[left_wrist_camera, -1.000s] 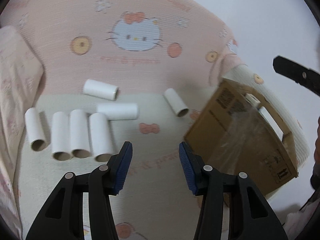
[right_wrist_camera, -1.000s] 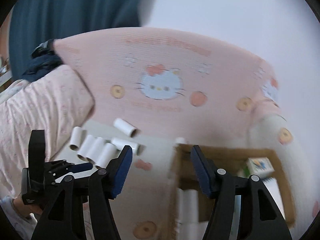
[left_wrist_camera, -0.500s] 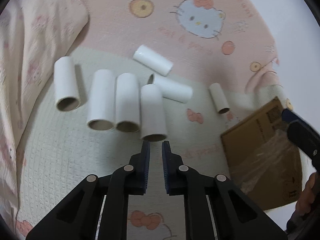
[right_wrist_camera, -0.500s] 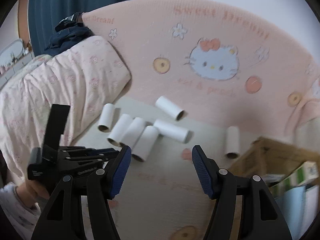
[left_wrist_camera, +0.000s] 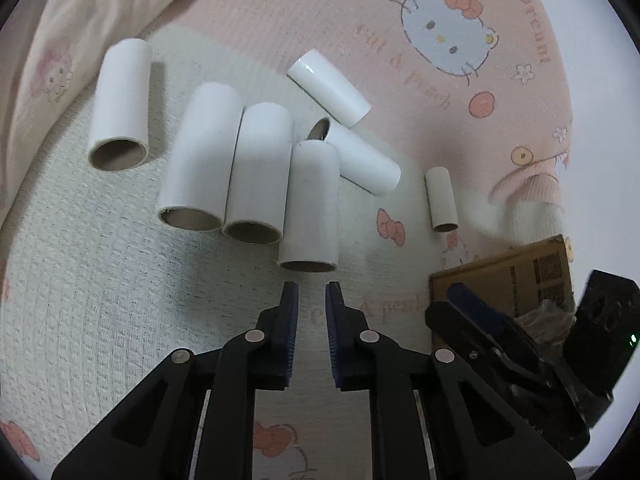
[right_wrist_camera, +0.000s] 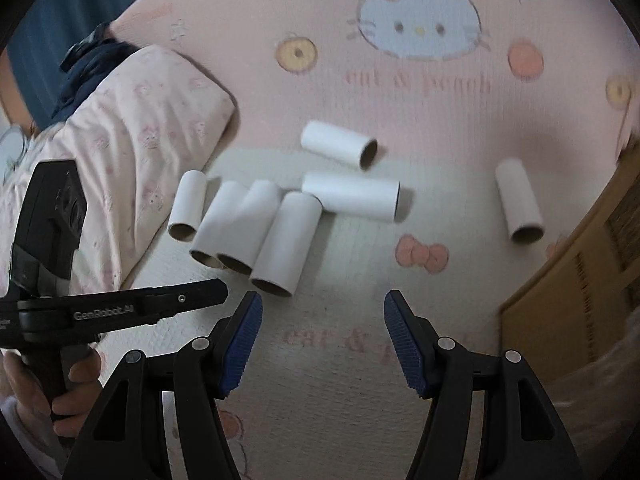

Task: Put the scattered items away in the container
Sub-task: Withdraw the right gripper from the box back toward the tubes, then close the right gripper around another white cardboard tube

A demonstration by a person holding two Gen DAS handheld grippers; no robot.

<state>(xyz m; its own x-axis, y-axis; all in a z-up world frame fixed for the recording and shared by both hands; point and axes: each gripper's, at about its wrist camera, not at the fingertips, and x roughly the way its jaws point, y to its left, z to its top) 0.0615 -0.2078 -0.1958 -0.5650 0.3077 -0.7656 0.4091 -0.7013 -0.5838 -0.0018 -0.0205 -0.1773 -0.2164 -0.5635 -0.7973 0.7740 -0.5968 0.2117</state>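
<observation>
Our left gripper [left_wrist_camera: 311, 298] has narrowed (almost shut, empty) just below the nearest tube [left_wrist_camera: 310, 204]; right gripper [right_wrist_camera: 323, 312] stays wide. Box [left_wrist_camera: 516, 280] at four o'clock; seven tubes remain outside.

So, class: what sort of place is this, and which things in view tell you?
Probably a bedroom, on a bed. A pink cartoon-cat blanket covers the surface, a printed pillow lies beside it, and tubes rest on a quilted cover.
</observation>
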